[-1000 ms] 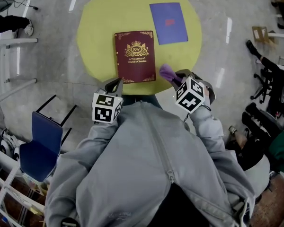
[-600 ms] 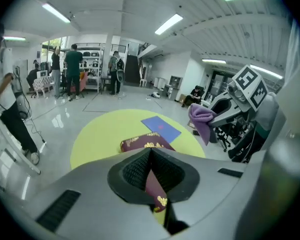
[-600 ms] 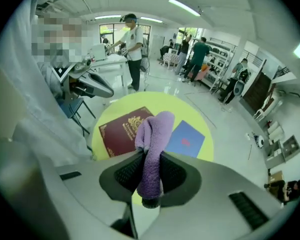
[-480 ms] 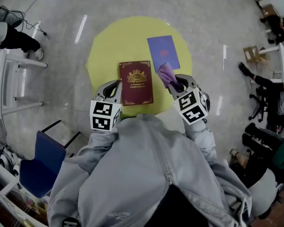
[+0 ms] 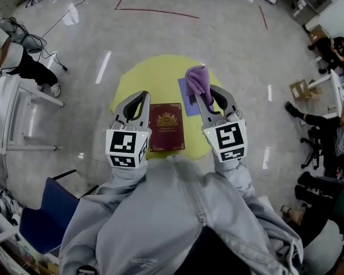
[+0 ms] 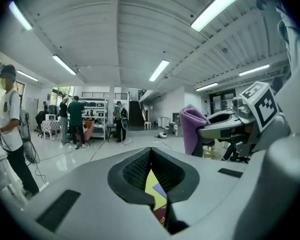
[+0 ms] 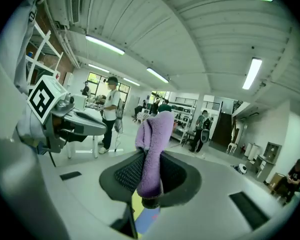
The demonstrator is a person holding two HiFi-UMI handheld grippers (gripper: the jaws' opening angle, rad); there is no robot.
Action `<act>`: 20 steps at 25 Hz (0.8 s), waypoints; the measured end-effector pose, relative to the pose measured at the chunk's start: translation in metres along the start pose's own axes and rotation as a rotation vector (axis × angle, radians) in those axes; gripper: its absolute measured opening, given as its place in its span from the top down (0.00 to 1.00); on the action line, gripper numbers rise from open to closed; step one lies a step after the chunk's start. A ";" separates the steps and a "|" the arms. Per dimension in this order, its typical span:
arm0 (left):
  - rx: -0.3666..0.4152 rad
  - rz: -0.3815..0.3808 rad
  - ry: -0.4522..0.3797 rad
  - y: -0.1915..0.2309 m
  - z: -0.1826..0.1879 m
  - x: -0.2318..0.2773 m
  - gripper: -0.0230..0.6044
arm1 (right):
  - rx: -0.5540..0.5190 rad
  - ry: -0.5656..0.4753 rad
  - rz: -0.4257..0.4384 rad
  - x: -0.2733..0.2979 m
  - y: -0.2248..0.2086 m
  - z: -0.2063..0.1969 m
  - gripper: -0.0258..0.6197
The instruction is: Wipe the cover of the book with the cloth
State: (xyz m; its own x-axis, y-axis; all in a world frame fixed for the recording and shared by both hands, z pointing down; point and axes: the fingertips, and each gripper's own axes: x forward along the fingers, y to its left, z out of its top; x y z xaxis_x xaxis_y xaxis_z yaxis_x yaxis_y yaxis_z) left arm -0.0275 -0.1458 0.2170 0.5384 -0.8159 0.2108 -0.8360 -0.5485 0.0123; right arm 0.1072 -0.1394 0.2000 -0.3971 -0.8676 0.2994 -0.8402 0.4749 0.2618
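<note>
Book (image 5: 166, 134) lies lengthwise away (crest (image 5: 167, 119) farthest)

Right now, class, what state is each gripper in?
Left gripper: closed, holding nothing.
Right gripper: closed on the purple cloth.

Head view, centre: blue booklet (image 5: 186, 105) half covered by cloth (image 5: 196, 79) and right gripper (image 5: 206, 96). Book (image 5: 166, 135) cover print too small to read. Left gripper view, bottom centre: book reduced to a sliver in the jaw gap.
</note>
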 end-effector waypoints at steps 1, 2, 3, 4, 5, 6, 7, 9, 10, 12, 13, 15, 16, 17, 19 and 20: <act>0.000 0.012 -0.026 0.001 0.011 -0.002 0.93 | 0.011 -0.036 -0.014 -0.002 -0.001 0.010 0.82; -0.002 0.023 -0.050 0.001 0.020 -0.004 0.93 | 0.022 -0.068 -0.026 -0.005 -0.001 0.019 0.82; -0.004 0.033 -0.073 0.001 0.029 -0.007 0.93 | 0.033 -0.097 -0.036 -0.008 -0.001 0.026 0.82; -0.004 0.041 -0.095 0.000 0.037 -0.011 0.93 | 0.044 -0.122 -0.047 -0.012 0.000 0.032 0.82; -0.003 0.048 -0.115 -0.002 0.043 -0.014 0.93 | 0.055 -0.144 -0.057 -0.016 0.001 0.036 0.82; -0.001 0.053 -0.134 -0.003 0.049 -0.016 0.93 | 0.068 -0.165 -0.066 -0.019 0.002 0.039 0.82; 0.002 0.059 -0.149 -0.005 0.053 -0.019 0.93 | 0.081 -0.184 -0.075 -0.022 0.003 0.042 0.82; 0.006 0.064 -0.171 -0.008 0.058 -0.022 0.93 | 0.101 -0.219 -0.097 -0.028 0.004 0.046 0.82; 0.007 0.062 -0.177 -0.011 0.059 -0.023 0.93 | 0.108 -0.234 -0.108 -0.030 0.003 0.048 0.82; 0.007 0.053 -0.183 -0.018 0.060 -0.023 0.93 | 0.118 -0.254 -0.123 -0.033 0.002 0.050 0.82; 0.007 0.047 -0.185 -0.022 0.059 -0.023 0.93 | 0.124 -0.262 -0.126 -0.034 0.002 0.050 0.82; 0.011 0.036 -0.189 -0.030 0.058 -0.023 0.93 | 0.136 -0.273 -0.126 -0.035 0.002 0.050 0.82; 0.014 0.033 -0.192 -0.033 0.058 -0.023 0.93 | 0.141 -0.278 -0.127 -0.036 0.002 0.050 0.82; 0.017 0.031 -0.194 -0.036 0.058 -0.023 0.93 | 0.144 -0.283 -0.127 -0.037 0.002 0.049 0.82; 0.024 0.031 -0.198 -0.040 0.057 -0.024 0.93 | 0.146 -0.287 -0.125 -0.039 0.005 0.048 0.82; 0.027 0.031 -0.198 -0.042 0.056 -0.025 0.93 | 0.148 -0.282 -0.124 -0.039 0.007 0.046 0.83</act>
State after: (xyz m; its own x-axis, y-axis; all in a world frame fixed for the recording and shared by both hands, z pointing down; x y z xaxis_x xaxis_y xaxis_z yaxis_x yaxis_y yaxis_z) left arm -0.0001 -0.1129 0.1564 0.5251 -0.8509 0.0144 -0.8507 -0.5253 -0.0184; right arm 0.1000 -0.1090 0.1474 -0.3575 -0.9339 0.0023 -0.9249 0.3543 0.1378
